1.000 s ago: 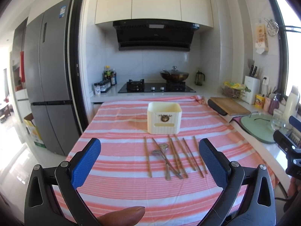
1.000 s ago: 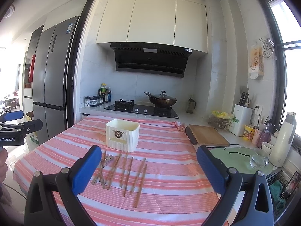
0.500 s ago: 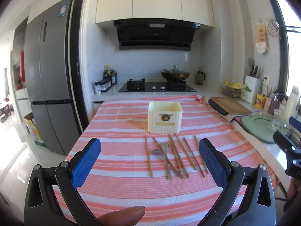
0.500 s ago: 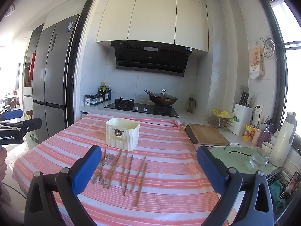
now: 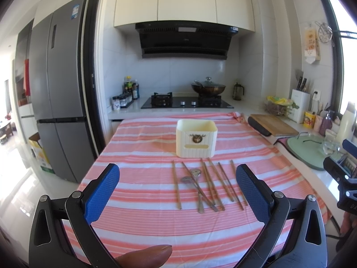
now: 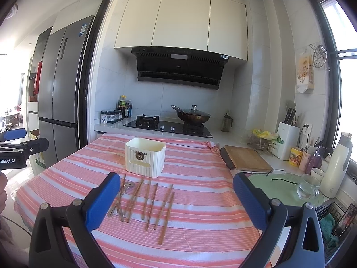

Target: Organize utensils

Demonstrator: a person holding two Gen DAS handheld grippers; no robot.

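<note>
Both grippers, left (image 5: 177, 193) and right (image 6: 176, 197), gape empty; chopsticks (image 5: 214, 184) lie lengthwise ahead, pointing toward the holder (image 5: 196, 138)

Kitchen, daylight pouring in through window (image 6: 343, 67) on right, glaring off glossy floor (image 5: 15, 189) at left. White tiled wall (image 6: 185, 98) behind black range hood (image 5: 185, 40), cream upper cabinets (image 6: 183, 22) sitting above it. Grey fridge (image 5: 58, 102) standing left past dark door frame (image 6: 93, 71). Black gas hob (image 5: 187, 102) carrying lidded wok (image 5: 208, 87), bottles (image 6: 123, 109) lining up beside it. White counter (image 6: 236, 138) running along right wall, holding cutting board (image 6: 247, 158) and knife block (image 6: 287, 138). Pink striped cloth (image 5: 156, 223) covering desk.
</note>
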